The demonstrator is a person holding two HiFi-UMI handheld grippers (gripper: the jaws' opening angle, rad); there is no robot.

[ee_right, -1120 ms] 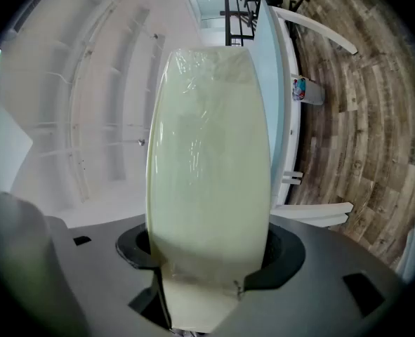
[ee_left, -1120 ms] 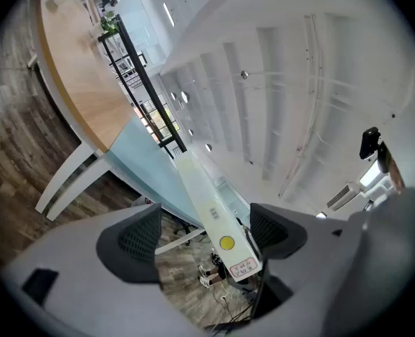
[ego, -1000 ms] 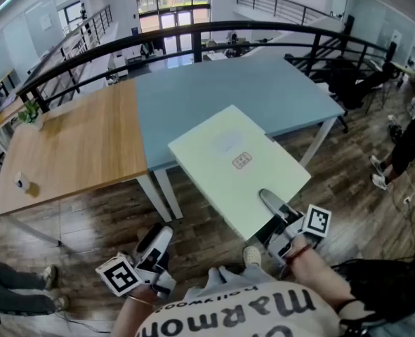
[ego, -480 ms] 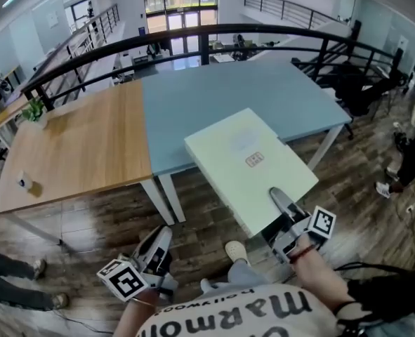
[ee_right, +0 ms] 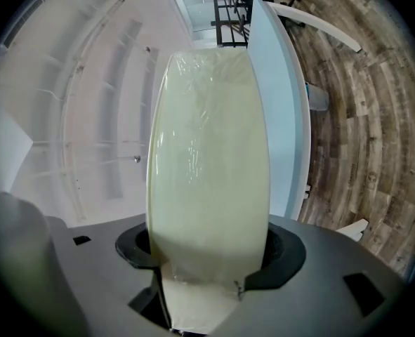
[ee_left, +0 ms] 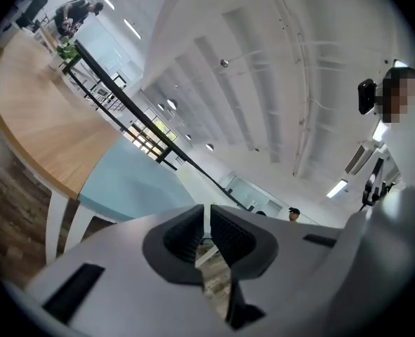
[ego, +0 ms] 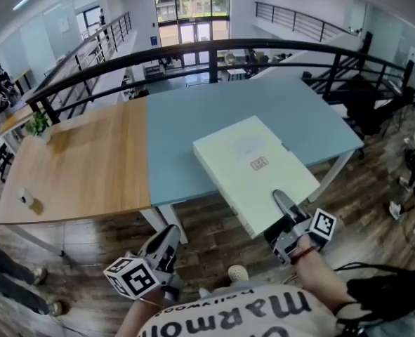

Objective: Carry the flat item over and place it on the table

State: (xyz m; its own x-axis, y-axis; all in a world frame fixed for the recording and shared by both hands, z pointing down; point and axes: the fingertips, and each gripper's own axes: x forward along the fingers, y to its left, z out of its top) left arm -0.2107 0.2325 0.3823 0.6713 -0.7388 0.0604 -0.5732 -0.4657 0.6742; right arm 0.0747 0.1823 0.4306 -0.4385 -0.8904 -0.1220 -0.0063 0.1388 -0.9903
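We had the right gripper [ego: 283,208] clamped on the near edge of the flat board [ego: 253,167] so most of it reached over the blue table [ego: 186,125], ready to lower. Our left gripper [ego: 163,248] hung narrow and empty.

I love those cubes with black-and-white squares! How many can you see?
2. One cube sits on the left gripper, bottom left; the other cube on the right gripper, bottom right. None seems hidden.

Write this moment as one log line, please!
right gripper: shut on pale flat board | board: partly over blue table, near edge | left gripper: shut, empty
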